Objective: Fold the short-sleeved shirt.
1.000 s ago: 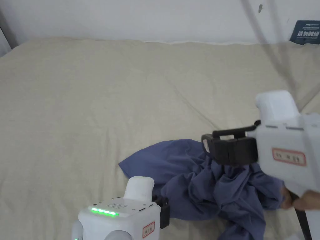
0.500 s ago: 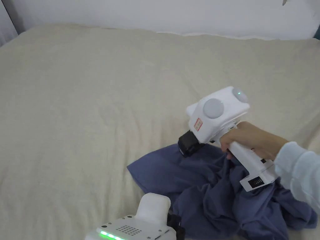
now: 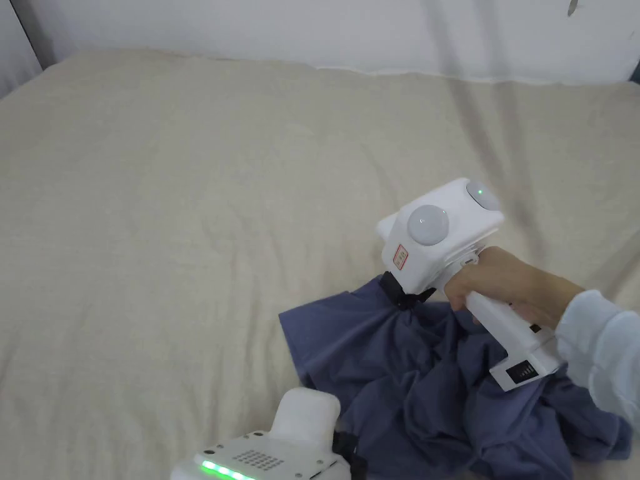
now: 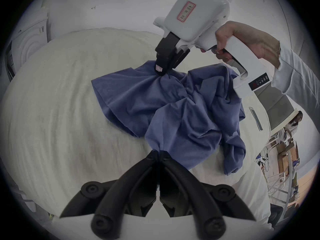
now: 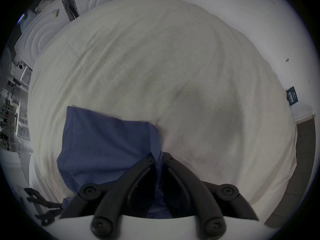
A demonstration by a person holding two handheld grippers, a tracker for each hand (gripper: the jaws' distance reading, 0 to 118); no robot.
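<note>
A crumpled blue short-sleeved shirt (image 3: 387,369) lies bunched on the near right part of a beige bed (image 3: 187,219). My right gripper (image 3: 395,299), held in a hand (image 3: 500,281), points down at the shirt's far edge and is shut on a pinch of the cloth. The left gripper view shows that pinch too, with the right gripper (image 4: 161,73) on the shirt (image 4: 155,101). In the right gripper view the jaws (image 5: 158,157) clamp blue fabric (image 5: 103,139). My left gripper (image 3: 347,445) sits at the near edge of the shirt, its jaws (image 4: 158,154) shut on a gathered fold.
The bed cover (image 5: 155,62) spreads wide and bare to the left and far side of the shirt. A white wall (image 3: 312,25) runs behind the bed. White machines (image 5: 39,36) stand past the bed's far left corner. A light sleeve (image 3: 600,350) hangs over the shirt's right side.
The right gripper came down from above the shirt, open, to its far edge and shut on it. Since half a second ago it has drawn that edge slightly right.
</note>
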